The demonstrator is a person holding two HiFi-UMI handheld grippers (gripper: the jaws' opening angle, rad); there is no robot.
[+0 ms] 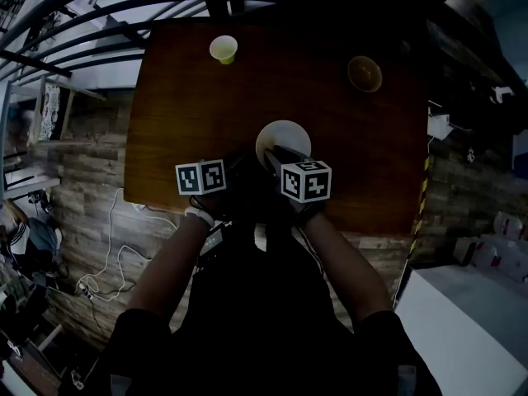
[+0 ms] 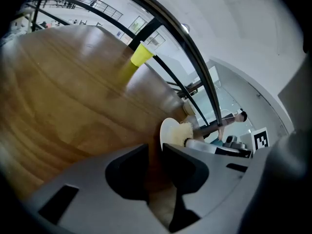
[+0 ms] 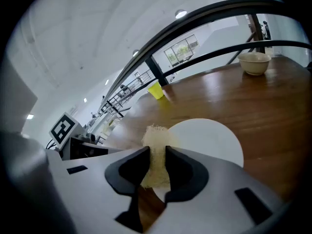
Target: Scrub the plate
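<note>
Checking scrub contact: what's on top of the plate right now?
A pale scrubber, clamped in the right gripper, lies over the white plate at its near rim; the rest of its face shows bare. The gripper covers the scrubber's underside, so actual contact can't be seen.

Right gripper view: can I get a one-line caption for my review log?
Right tongs clamp a scrub pad against the white plate on a wooden table.

Head view looks down; gripper views share the plate [image 1: 281,133].
</note>
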